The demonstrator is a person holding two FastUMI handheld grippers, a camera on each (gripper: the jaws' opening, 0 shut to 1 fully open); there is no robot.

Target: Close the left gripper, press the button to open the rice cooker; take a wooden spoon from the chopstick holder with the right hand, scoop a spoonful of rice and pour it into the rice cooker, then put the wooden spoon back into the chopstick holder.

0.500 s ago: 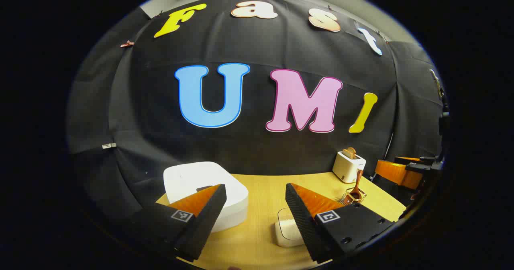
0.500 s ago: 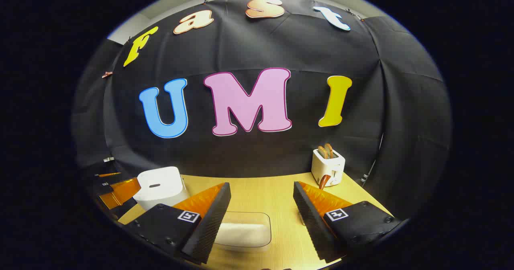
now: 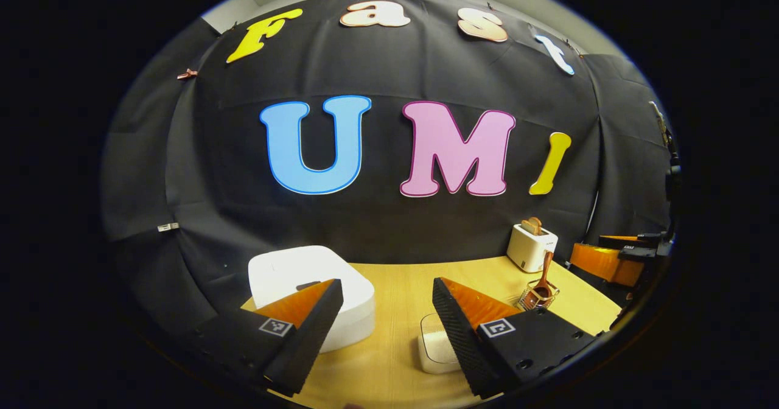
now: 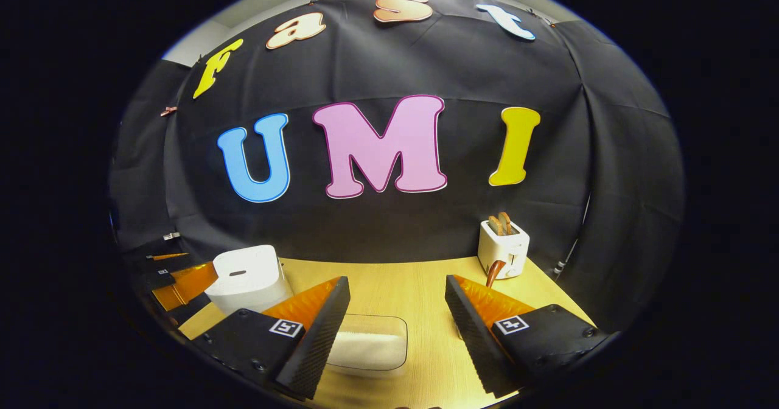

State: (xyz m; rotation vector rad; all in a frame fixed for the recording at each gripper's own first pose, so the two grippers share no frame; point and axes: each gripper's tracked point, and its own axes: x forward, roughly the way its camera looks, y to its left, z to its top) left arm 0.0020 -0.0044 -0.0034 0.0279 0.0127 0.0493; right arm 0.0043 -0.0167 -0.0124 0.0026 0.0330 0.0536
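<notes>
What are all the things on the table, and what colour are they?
rice cooker: one, white, lid shut, left side of the table
rice container: one, clear with white rice inside, front middle
chopstick holder: one, wire, right side, in front of the toaster
wooden spoon: one, brown, standing in the chopstick holder
toaster: one, white, brown slices sticking up, back right
table: one, light wood
left gripper: one, open, empty
right gripper: one, open, empty

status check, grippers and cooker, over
Left gripper open, empty. Right gripper open, empty. Rice cooker lid shut; wooden spoon in chopstick holder. Nothing blocking.
</notes>
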